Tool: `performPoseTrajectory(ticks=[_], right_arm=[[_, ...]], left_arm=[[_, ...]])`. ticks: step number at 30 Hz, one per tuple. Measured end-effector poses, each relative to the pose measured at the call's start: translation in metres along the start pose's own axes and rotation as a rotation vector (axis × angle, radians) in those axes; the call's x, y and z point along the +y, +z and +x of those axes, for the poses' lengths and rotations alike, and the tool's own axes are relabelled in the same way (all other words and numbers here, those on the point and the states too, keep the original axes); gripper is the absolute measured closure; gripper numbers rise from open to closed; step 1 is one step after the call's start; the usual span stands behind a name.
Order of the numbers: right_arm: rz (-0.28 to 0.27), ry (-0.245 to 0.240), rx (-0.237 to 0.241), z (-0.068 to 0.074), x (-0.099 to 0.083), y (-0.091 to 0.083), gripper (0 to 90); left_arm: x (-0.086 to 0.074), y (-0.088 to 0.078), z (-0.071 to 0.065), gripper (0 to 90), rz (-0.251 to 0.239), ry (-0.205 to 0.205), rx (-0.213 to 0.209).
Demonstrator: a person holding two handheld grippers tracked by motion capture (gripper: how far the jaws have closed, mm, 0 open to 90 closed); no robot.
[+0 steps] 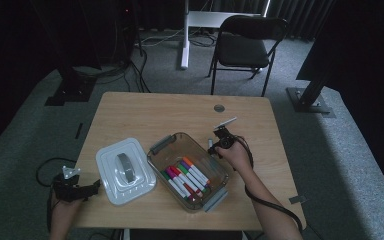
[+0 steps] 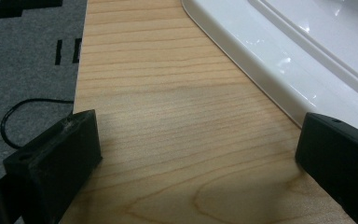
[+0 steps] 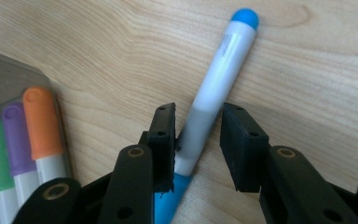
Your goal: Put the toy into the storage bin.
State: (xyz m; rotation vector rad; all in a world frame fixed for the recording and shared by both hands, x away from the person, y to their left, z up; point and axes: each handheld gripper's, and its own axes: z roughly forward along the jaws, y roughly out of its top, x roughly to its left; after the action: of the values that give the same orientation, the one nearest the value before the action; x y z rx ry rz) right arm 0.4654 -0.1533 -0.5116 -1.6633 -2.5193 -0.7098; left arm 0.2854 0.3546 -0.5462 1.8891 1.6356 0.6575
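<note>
Right gripper [image 3: 198, 140] is down at the table [image 1: 130, 110], just right of the clear bin [image 1: 215, 172]. Blue marker [image 3: 214, 88] lies flat on the wood between its jaws, cap end nearest the gripper. One jaw touches the barrel, the other has a gap beside it, so the jaws straddle the marker, narrowed but not yet pinching. In the high view the marker is hard to pick out under the right hand [image 1: 235, 152].

Left gripper [image 2: 198, 158] is at the table's left front edge, jaws spread wide with only bare wood between them, the white lid [image 2: 279, 60] just beside one jaw.

Counts: one bin, one lid with a grey handle, one loose blue marker. Markers in the bin [image 1: 186, 177]: roughly six or seven, with orange, green, purple and red or pink caps visible; exact count unclear as they overlap. The right gripper view cuts them off, showing three caps clearly. One black chair [image 1: 245, 47] sits behind the table.
</note>
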Motion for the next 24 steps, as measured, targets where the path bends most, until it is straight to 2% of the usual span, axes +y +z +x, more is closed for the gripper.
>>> performPoseTrajectory(ticks=[3,9,11,13,17,24], right_arm=[[0.008,-0.004,-0.025,0.001,-0.001,0.000,74.7],[0.018,-0.005,-0.058,-0.003,-0.003,-0.004,76.3],[0.016,0.004,-0.036,-0.005,-0.004,-0.007,76.3],[0.003,0.011,-0.034,-0.007,-0.005,-0.013,76.3],[-0.038,0.029,-0.002,-0.010,-0.007,-0.030,76.3],[-0.103,0.022,0.028,-0.010,-0.011,-0.063,76.4]], left_arm=[[0.000,0.000,0.000,0.4,0.000,0.000,0.000],[0.000,0.000,0.000,0.5,0.000,0.001,0.000],[0.000,0.000,0.000,0.5,0.000,0.000,0.000],[0.000,0.000,0.000,0.5,0.000,0.000,0.000],[0.000,0.000,0.000,0.5,0.000,0.000,0.000],[0.000,0.000,0.000,0.4,0.000,0.000,0.000]])
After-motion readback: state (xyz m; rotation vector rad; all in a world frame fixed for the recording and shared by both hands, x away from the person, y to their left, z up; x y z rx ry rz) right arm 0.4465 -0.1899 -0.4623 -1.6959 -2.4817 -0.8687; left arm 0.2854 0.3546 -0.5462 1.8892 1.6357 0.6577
